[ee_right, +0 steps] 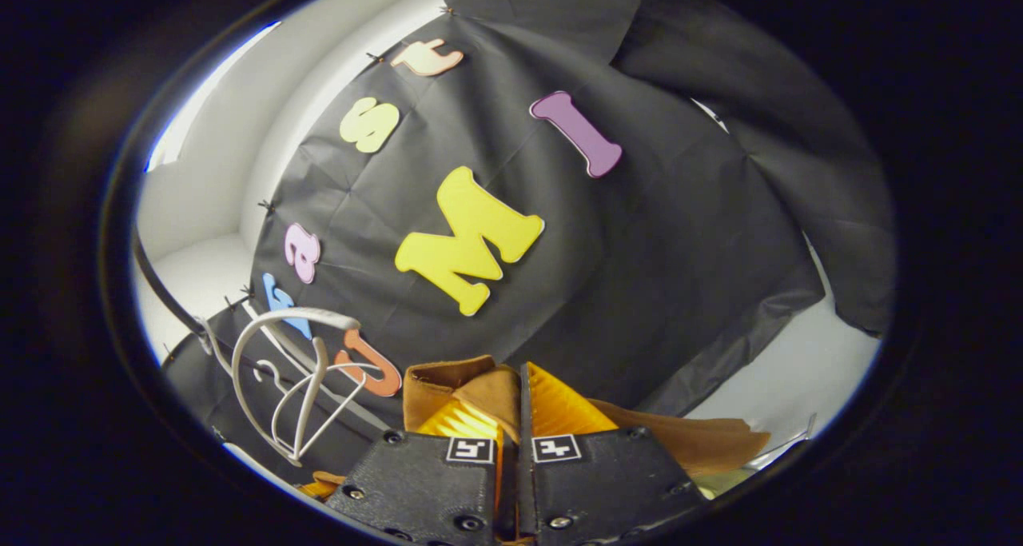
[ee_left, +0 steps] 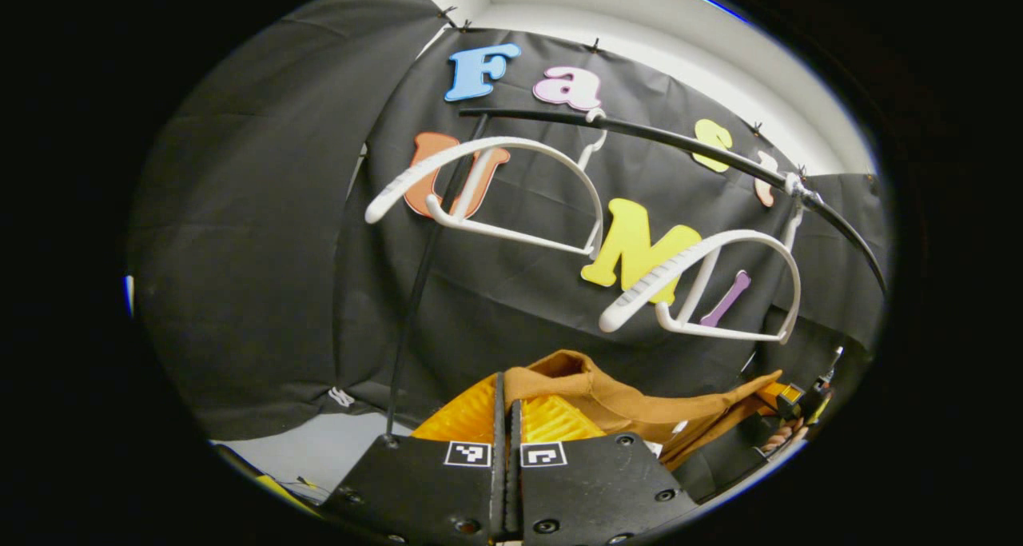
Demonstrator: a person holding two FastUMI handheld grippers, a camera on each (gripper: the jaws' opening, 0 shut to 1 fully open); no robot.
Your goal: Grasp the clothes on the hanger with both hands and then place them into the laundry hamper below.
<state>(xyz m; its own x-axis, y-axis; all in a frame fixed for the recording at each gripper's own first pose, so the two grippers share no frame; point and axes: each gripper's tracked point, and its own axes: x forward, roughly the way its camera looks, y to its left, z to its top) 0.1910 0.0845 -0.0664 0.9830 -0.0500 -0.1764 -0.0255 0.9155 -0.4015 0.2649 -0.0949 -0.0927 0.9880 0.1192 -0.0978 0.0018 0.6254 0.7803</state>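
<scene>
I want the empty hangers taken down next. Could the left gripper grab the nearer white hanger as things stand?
Probably not: the left gripper is shut on the brown garment, though nothing blocks the white hanger.

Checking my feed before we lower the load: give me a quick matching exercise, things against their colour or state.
Column one:
1. garment
2. hangers
3. rail
4. left gripper

Column two:
A. black, curved across the wall cloth
B. brown, bunched between the fingers
C. white, bare, hooked over the rail
D. shut on fabric

Pairs: 1-B, 2-C, 3-A, 4-D. The right gripper is likewise shut on the garment.
</scene>
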